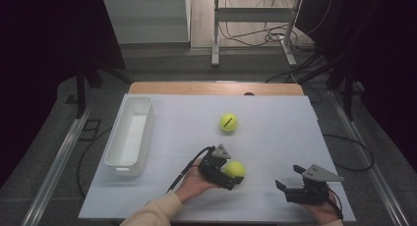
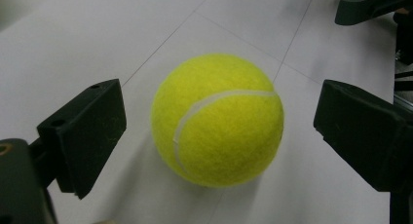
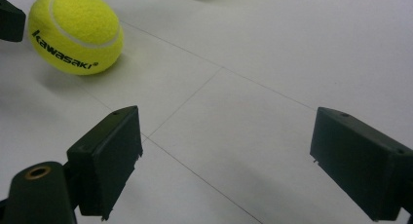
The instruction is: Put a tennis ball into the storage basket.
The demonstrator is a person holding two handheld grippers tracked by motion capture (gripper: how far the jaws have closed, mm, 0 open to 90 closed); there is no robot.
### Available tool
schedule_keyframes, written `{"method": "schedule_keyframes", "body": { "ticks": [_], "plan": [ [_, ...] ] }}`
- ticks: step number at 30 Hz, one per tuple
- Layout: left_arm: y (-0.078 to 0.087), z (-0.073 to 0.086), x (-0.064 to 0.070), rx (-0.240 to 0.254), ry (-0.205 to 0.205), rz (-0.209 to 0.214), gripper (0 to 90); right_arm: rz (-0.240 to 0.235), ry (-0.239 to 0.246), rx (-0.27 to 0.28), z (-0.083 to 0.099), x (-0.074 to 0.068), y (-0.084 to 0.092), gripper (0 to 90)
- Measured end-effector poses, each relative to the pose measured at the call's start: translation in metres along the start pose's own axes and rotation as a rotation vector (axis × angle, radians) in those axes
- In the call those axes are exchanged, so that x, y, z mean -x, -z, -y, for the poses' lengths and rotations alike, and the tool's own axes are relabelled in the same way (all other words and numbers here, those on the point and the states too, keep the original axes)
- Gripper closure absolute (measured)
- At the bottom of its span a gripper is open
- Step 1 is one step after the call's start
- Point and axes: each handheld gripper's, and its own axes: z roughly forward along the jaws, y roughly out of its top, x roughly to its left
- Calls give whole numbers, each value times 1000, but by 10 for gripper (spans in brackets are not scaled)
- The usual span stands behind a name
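The left tongs [image 2: 219, 136] stand spread on either side of the near tennis ball [image 2: 217, 119], gaps on both sides, nothing pinched. Closing off-centre could squirt the ball away across the desk [image 1: 275, 137]. It sits between the jaws, on the desk. The right tongs [image 3: 224, 160] hover spread, empty, well apart.

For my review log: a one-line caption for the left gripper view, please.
Open left gripper straddles a yellow tennis ball on the white table, neither pad touching.
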Motion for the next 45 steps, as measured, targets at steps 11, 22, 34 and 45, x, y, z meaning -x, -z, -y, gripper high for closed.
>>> {"method": "schedule_keyframes", "body": {
  "ticks": [11, 22, 34, 45],
  "plan": [
    [-9, -2, 0, -29, 3, 3, 57, 0, 0, 0, 0, 0, 0, 120],
    [-16, -3, 0, -68, 1, -11, 128, 0, -5, 4, 0, 1, 1, 121],
    [-15, -3, 2, -86, -48, -16, 254, 2, -7, 4, 0, 1, 1, 121],
    [-5, -7, -1, -58, -46, -12, 255, 1, -7, 8, 0, 1, 1, 121]
  ]
}}
